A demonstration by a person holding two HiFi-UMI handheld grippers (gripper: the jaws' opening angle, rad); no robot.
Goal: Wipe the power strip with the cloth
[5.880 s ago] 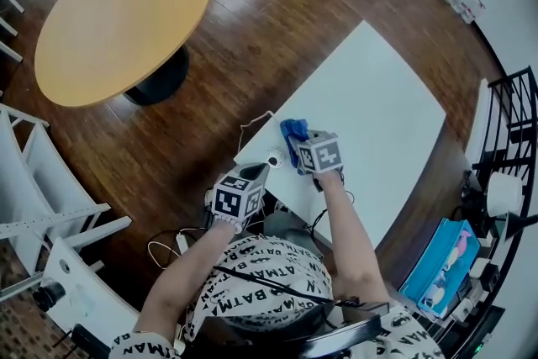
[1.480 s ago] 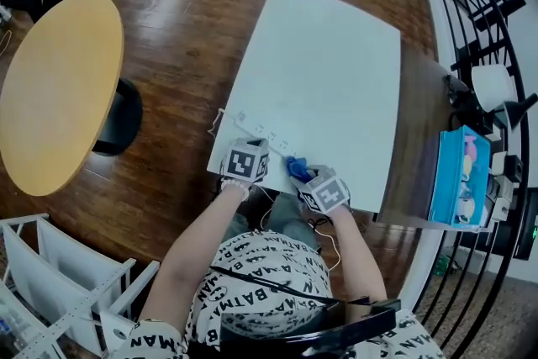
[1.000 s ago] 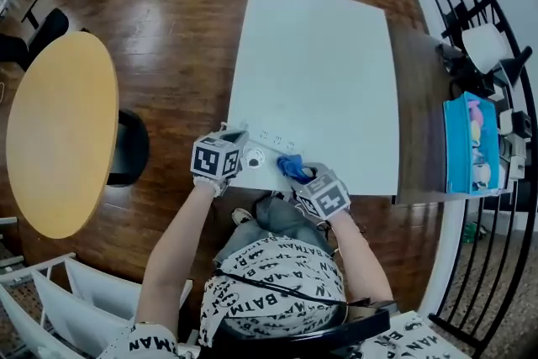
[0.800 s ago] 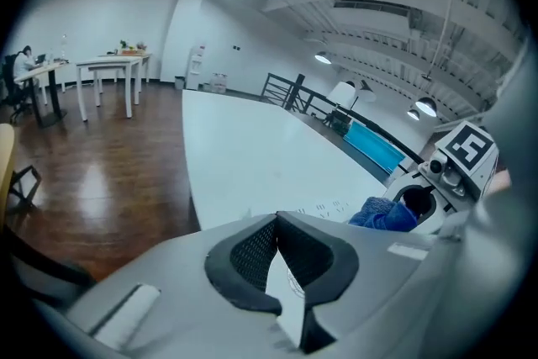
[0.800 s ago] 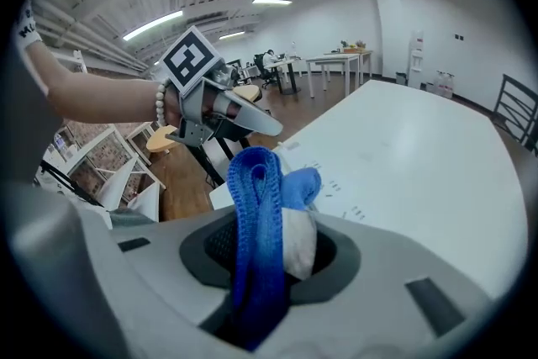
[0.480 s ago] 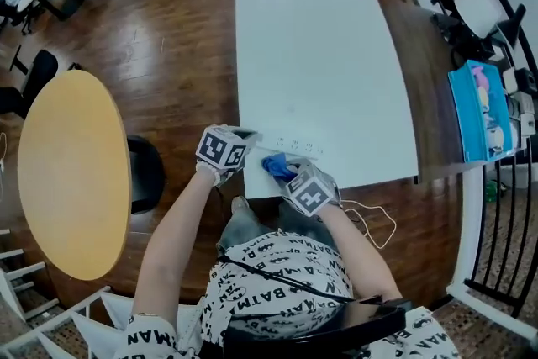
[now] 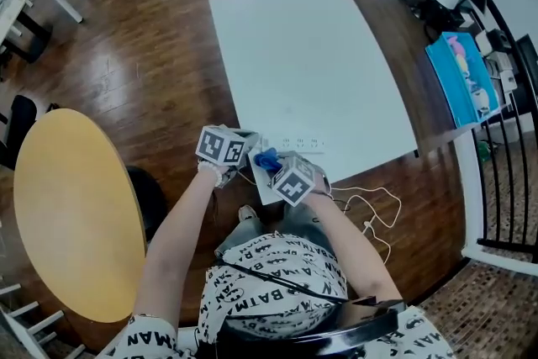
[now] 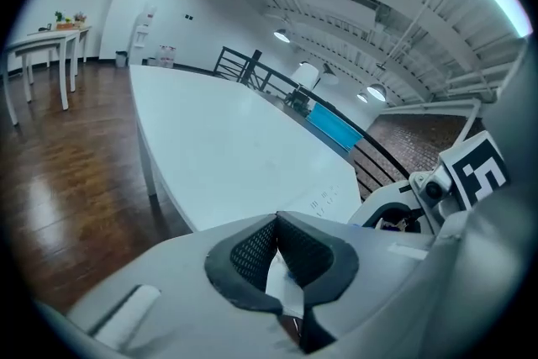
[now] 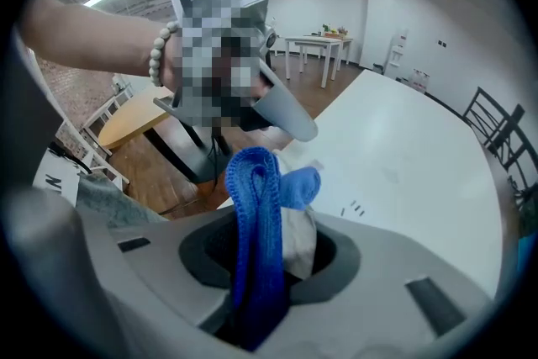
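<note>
Working at the near left corner of the white surface (image 7: 319,55); both grippers are bunched there, close to each other. A round wooden table (image 7: 76,214) is well off to my left on the wood floor.

- power strip (image 7: 304,145): white, lying flat along the near edge of the surface, socket row facing up. It's just ahead of both grippers. A loose white cord (image 7: 370,210) trails on the floor below that edge.
- left gripper (image 8: 277,261): pads nearly together at the tips, pinched on a thin white piece at the left end of the power strip. Can't tell from here whether that's the casing edge or the cord stub. Pointed along the near edge toward the sockets.
- right gripper (image 9: 267,256): clamped on the blue cloth (image 9: 255,206). The cloth is folded over and stands up out of the jaws, with a smaller blue fold flopping to one side. A pale patch sits behind it in the jaw gap; can't tell what it is.
- cloth position: bunched between the two grippers in the head view, just beside the left end of the socket row. Can't confirm contact with the power strip.
</note>
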